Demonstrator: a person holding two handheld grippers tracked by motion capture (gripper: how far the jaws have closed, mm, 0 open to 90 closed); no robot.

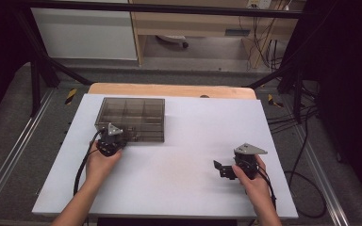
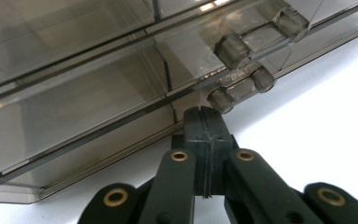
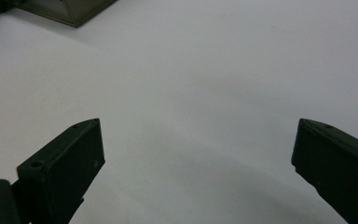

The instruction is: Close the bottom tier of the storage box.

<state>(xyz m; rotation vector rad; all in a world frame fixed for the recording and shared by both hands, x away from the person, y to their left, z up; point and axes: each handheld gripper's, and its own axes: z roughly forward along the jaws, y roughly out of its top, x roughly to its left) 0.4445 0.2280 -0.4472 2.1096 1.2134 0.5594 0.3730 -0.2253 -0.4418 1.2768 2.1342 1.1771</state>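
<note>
1. High view: the smoked box [image 1: 131,118] lies far-left on the table [image 1: 179,179]; your left gripper [image 1: 111,136] is at its near edge, your right gripper [image 1: 222,169] well apart.
2. Left gripper view: jaws together, tips just below the box's latch [image 2: 242,88].
3. Right gripper view: jaws apart, holding nothing; box corner [image 3: 70,11] far off.

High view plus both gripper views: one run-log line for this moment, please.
left gripper: shut, tips at latch of smoky compartment box | right gripper: open, nothing between jaws, above white tabletop
</note>
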